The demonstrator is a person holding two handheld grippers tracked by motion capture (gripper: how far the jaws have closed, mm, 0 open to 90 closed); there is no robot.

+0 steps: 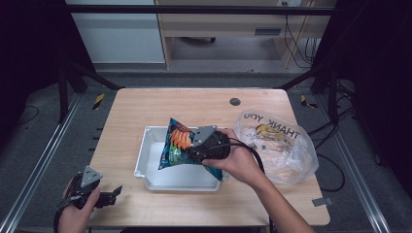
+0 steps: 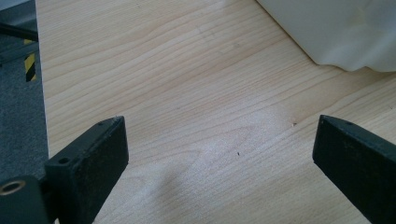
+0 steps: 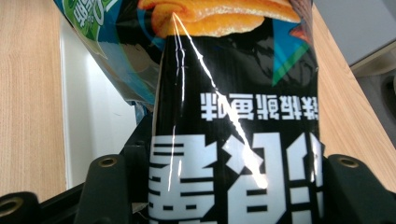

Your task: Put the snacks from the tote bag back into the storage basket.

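Note:
A black, blue and orange snack bag (image 1: 179,144) hangs tilted over the white tray (image 1: 150,175), held by my right gripper (image 1: 201,151). In the right gripper view the bag (image 3: 233,116) sits between both jaws, which press on its sides, its print upside down. My left gripper (image 1: 112,191) rests low at the table's front left corner, pointing right. In the left gripper view its jaws stand wide apart over bare wood, the gripper (image 2: 219,149) open with nothing between them, and the tray's white corner (image 2: 336,32) lies ahead.
A clear plastic bag (image 1: 279,143) printed "THANK YOU", with goods inside, lies on the right of the wooden table (image 1: 194,104). A dark round hole cover (image 1: 235,101) sits near the far edge. Metal rails run along both sides.

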